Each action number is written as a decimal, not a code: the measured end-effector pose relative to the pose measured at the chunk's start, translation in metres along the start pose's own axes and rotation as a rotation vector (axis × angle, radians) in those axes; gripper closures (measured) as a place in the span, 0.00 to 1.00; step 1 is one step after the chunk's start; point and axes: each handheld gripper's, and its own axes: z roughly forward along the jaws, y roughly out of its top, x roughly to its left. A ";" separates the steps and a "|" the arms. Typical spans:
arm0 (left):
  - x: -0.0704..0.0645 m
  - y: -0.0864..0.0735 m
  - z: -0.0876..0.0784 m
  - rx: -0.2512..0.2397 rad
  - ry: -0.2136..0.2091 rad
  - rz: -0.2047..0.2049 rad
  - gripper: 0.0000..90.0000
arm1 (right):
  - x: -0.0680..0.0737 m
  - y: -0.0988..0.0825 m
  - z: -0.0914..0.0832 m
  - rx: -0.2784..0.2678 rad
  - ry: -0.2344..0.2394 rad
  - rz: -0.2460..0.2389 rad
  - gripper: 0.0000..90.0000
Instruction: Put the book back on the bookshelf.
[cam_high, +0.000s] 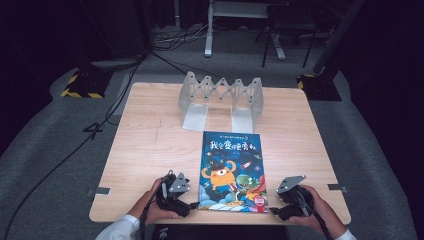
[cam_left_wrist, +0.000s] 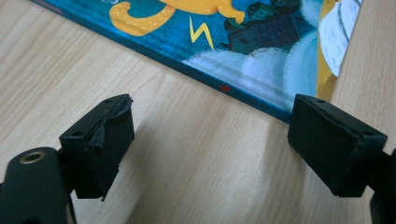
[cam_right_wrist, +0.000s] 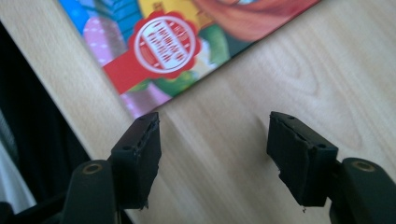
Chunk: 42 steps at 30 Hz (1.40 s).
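You had the picture book (cam_high: 231, 172) lying flat, cover up, near the front edge of the desk (cam_high: 145, 145), with the folding rack (cam_high: 221, 97) standing well behind it. Your left tongs (cam_high: 191, 204) sat just beside the book's near left corner, jaws spread wide with nothing between them. Your right tongs (cam_high: 274, 212) sat just beside the near right corner, jaws apart and empty too. To my eye you were at the approach step, flanking the book before any grip. The next move likely called for working a jaw under a thin, flat-lying edge, then closing firmly on the cover.
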 end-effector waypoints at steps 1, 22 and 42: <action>-0.001 0.001 0.001 0.001 0.001 0.003 0.17 | 0.001 0.002 -0.001 0.037 0.001 -0.007 0.40; -0.013 0.009 0.010 0.010 -0.009 0.015 0.12 | 0.016 0.021 -0.003 0.225 0.025 -0.061 0.67; -0.012 0.009 0.009 0.009 -0.013 0.020 0.12 | 0.004 -0.014 0.000 -0.172 0.139 -0.005 0.56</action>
